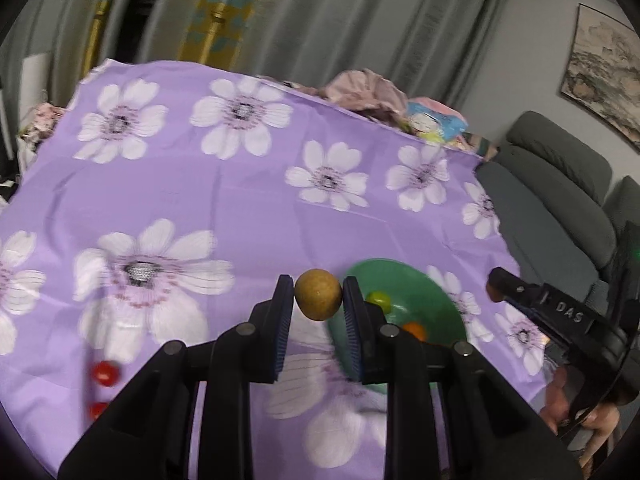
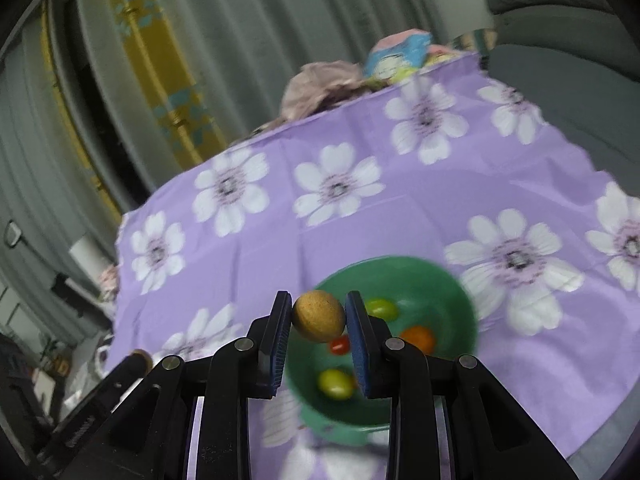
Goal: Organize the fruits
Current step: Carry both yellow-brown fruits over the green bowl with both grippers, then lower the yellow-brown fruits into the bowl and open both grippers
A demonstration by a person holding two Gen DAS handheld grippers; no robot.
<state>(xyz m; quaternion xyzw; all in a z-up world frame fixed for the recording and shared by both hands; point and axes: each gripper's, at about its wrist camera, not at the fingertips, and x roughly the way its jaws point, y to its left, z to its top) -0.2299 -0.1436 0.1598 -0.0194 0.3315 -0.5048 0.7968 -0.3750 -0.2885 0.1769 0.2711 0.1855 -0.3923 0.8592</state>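
My left gripper (image 1: 318, 298) is shut on a round tan fruit (image 1: 319, 295), held above the cloth just left of a green bowl (image 1: 424, 292). My right gripper (image 2: 319, 316) is shut on another round tan fruit (image 2: 319, 315), held over the green bowl (image 2: 436, 280). The bowl holds two yellow-green fruits (image 2: 382, 307) (image 2: 335, 383), a small red one (image 2: 339, 345) and an orange one (image 2: 418, 338). Two small red fruits (image 1: 105, 373) (image 1: 98, 410) lie on the cloth at the lower left of the left wrist view.
A purple flowered cloth (image 1: 240, 200) covers the table. Crumpled pink fabric (image 1: 360, 92) and a colourful pack (image 1: 436, 122) lie at the far edge. A grey sofa (image 1: 560, 184) stands to the right. The other gripper's body (image 1: 560, 312) shows at the right.
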